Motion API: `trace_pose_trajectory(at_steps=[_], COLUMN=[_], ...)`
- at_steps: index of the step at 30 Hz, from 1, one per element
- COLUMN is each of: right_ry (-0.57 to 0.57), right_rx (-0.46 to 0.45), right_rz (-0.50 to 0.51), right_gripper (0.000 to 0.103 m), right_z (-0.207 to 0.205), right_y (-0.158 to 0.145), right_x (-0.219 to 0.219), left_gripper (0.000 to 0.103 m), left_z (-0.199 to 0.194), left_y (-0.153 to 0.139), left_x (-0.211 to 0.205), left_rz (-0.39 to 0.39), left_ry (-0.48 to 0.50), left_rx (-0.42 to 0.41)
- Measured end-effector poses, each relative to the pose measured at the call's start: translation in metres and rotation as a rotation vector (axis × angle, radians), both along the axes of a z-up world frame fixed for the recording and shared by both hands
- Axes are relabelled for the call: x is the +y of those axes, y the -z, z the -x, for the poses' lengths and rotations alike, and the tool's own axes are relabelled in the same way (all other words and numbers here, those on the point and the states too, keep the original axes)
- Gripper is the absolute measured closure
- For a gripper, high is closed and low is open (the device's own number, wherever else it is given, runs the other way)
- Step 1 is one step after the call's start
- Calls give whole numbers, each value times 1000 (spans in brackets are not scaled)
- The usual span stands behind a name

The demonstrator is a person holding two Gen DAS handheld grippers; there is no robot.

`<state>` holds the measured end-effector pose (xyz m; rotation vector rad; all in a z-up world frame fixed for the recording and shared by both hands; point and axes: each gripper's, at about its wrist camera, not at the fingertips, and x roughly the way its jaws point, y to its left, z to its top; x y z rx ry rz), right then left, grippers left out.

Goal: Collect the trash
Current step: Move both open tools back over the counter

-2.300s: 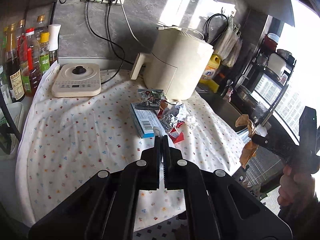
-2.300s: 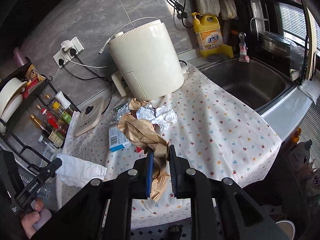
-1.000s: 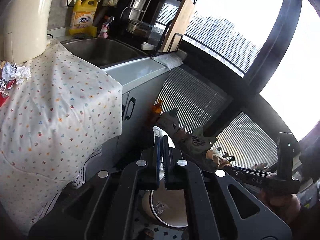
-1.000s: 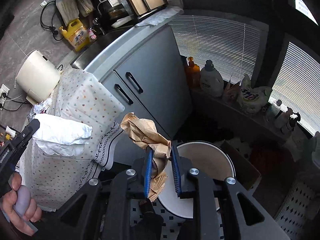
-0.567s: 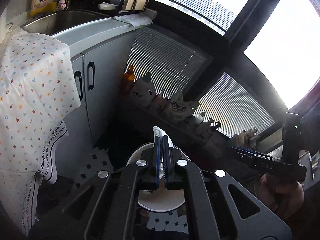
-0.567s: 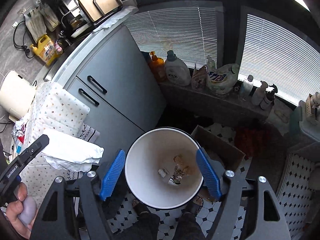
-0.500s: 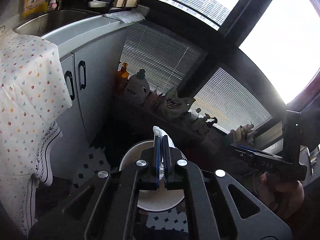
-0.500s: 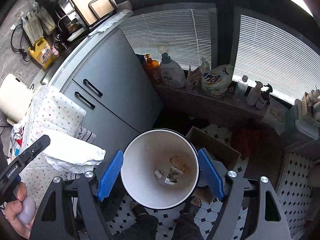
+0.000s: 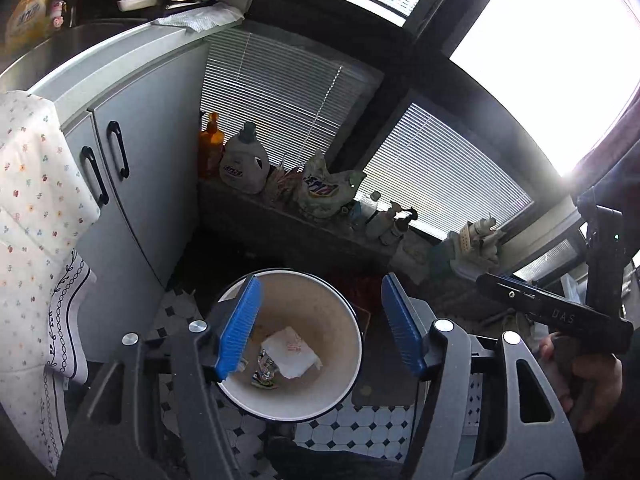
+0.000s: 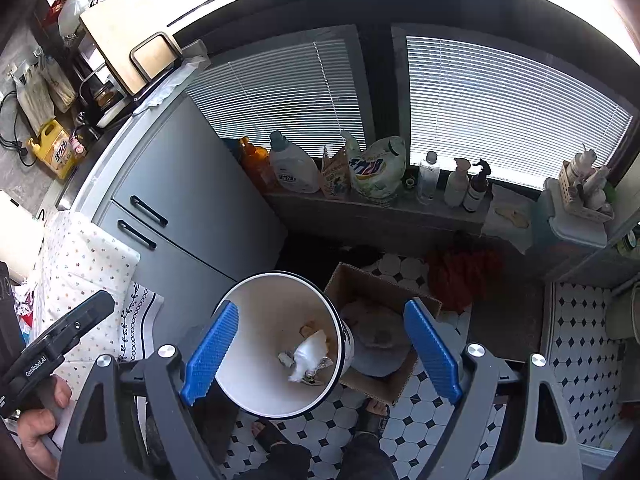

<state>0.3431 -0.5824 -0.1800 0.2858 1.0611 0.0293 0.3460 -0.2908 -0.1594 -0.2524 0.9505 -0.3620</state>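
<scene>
floor [image 10: 580, 340]: tiled | on it: bin [image 10: 256, 392], cardboard box [image 10: 384, 280]

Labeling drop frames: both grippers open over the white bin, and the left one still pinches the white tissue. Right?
Not quite. The left gripper is open and empty; the white tissue lies inside the white bin, as the left wrist view shows. The right gripper is open over it too.
</scene>
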Motion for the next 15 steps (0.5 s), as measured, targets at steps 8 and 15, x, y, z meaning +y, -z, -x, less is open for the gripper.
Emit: trace_pose_trajectory(at_steps=[8, 15], right_ry=[-115, -266], right_rx=[-84, -145], right_rz=[-31, -79], right_gripper=[8, 8], right_z=[-15, -24], right_y=[-25, -50], right_x=[71, 165], left_gripper=[12, 8], left_z=[26, 67], left_y=[-38, -68], left_x=[76, 162], left_rz=[-60, -99], left_ry=[-182, -380], left_rx=[-79, -128])
